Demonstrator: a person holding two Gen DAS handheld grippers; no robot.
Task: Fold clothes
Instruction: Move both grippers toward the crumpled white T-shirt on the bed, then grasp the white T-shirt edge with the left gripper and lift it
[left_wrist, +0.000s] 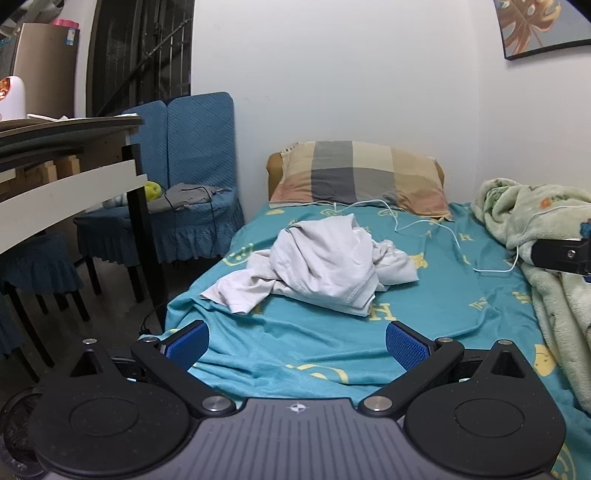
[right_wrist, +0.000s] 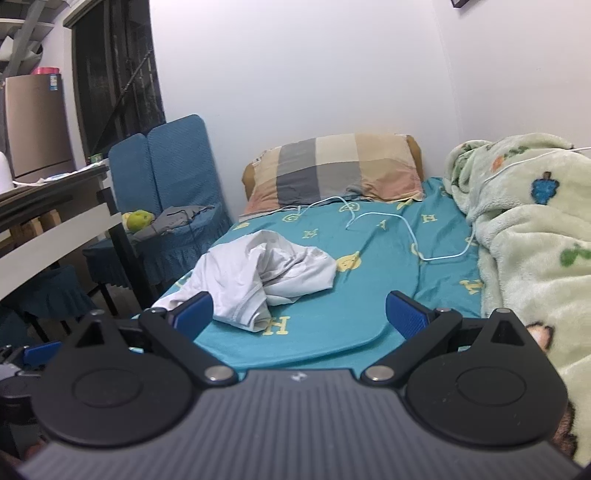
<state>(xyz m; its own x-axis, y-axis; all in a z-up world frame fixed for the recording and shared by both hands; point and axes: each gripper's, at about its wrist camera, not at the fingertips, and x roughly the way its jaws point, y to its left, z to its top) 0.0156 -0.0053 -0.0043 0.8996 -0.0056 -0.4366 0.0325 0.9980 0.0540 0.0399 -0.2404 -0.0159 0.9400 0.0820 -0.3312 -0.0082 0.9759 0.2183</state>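
In the left wrist view, the left hand-held gripper (left_wrist: 297, 345) is seen spread wide and empty, held over the near end of the bed (left_wrist: 332, 354), well short of the garment. The white garment (left_wrist: 321, 264) lies crumpled in a heap on the teal sheet, toward the bed's left edge, with one part trailing close to that edge. A white cable (left_wrist: 424, 221) runs from below the plaid pillow (left_wrist: 358, 175) across the sheet to the fleece blanket (left_wrist: 535, 221) — near the heap, though contact cannot be confirmed.

In the right wrist view, the right hand-held gripper (right_wrist: 299, 314) is likewise wide apart with nothing held, the garment (right_wrist: 258, 273) lying ahead and to its left. No fold is judged begun. Several layers could be pinched at once in such a bunched heap, so the garment would lift as a lump; the trailing part could also slide off the bed — and the cable (right_wrist: 417, 243) might be snagged when the cloth is spread.
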